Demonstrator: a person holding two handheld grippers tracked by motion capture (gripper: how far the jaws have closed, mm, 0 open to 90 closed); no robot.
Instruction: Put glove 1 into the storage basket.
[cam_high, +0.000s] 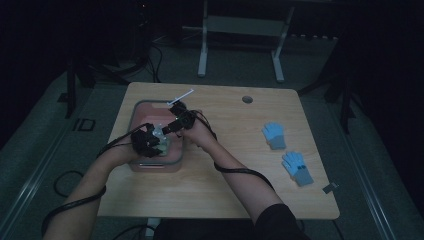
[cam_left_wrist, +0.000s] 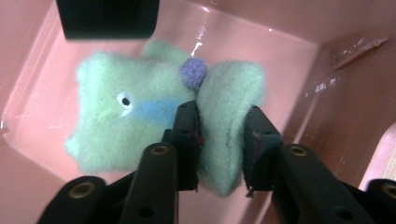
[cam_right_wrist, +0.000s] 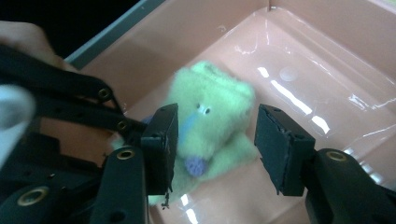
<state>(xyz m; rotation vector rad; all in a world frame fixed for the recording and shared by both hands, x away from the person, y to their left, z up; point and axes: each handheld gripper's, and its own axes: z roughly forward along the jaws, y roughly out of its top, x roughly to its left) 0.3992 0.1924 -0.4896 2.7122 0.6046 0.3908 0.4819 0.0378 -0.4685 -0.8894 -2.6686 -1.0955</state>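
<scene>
— Down inside the pink tub (cam_high: 134, 112) we are working both tools at once. We are seeing a pale green plush toy (cam_left_wrist: 121, 121) lying on the tub's floor, with a white eye, a blue streak below it and a small purple pompom (cam_left_wrist: 193, 73).

— Are we gripping it with the left gripper (cam_left_wrist: 219, 140)?

— We are looking along its black jaws and finding a green flap of the toy between them, both pads touching the fabric. So we are calling that one clamped on the toy, though loosely.

— And the right gripper (cam_right_wrist: 215, 140)?

— Its jaws are standing apart, one on each side of the toy's face, and neither pad seems to be pressing on the plush; the near pad's edge is blurred, so we are hedging a little there.

— What else are we seeing from the high view?

— We are seeing the tub sitting at the left of the wooden table (cam_high: 235, 195), both hands reaching into it, and two blue gloves (cam_high: 274, 135) lying well apart from it on the right.
</scene>
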